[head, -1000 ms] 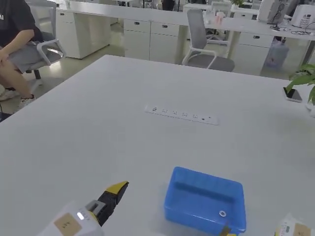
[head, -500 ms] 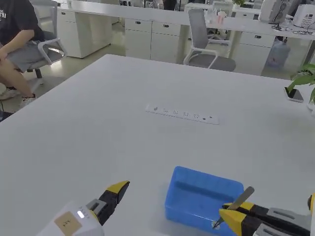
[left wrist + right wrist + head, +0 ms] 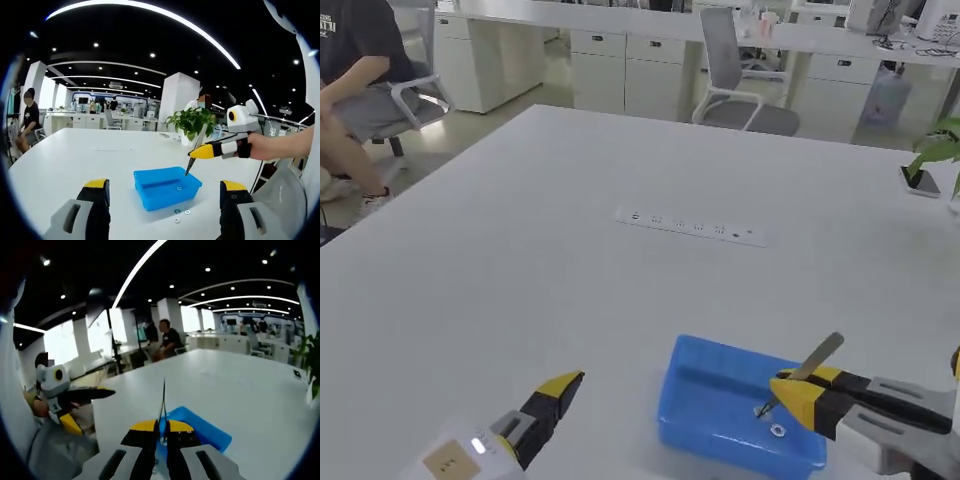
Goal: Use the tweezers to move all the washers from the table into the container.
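Lower right in the head view, the right gripper (image 3: 798, 392) clenches tweezers (image 3: 817, 357) slanting tip-down into the container (image 3: 712, 395), above one washer (image 3: 777, 431); loose washers (image 3: 177, 212) lie on the table (image 3: 570, 260) just outside its wall, lower centre in the left gripper view, nearer the released left gripper (image 3: 558, 388).

The blue container (image 3: 715, 432) holds one washer (image 3: 777, 431), slim tweezers (image 3: 819, 356) slanting tip-down over it; perhaps three loose washers (image 3: 187, 212) lie alongside.
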